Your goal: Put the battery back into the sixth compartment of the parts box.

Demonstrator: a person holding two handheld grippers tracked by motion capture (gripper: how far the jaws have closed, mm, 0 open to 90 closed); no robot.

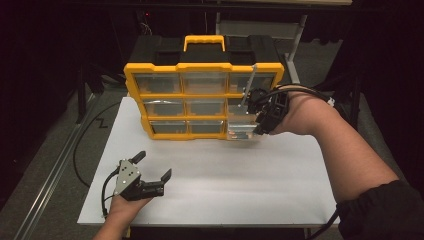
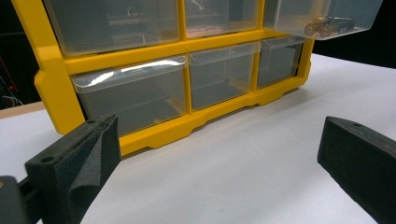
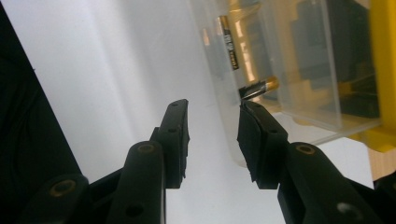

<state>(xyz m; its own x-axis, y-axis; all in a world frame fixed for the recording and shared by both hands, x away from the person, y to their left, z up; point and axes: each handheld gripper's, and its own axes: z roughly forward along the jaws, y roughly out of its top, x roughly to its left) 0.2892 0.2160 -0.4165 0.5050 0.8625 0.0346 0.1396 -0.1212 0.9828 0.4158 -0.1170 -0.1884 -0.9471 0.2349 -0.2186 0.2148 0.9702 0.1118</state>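
Right tongs (image 1: pixel 256 114) hover at the front of a clear drawer (image 3: pixel 261 70) pulled out from the right column of the yellow organizer (image 1: pixel 202 95). Their jaws stand a little apart with nothing between them, one tip just beside the drawer's wall. Batteries (image 3: pixel 229 42) lie inside that drawer. Left tongs (image 1: pixel 154 167) rest low over the white counter (image 1: pixel 225 170), near its front left corner and well apart from the organizer, jaws wide apart and holding nothing.
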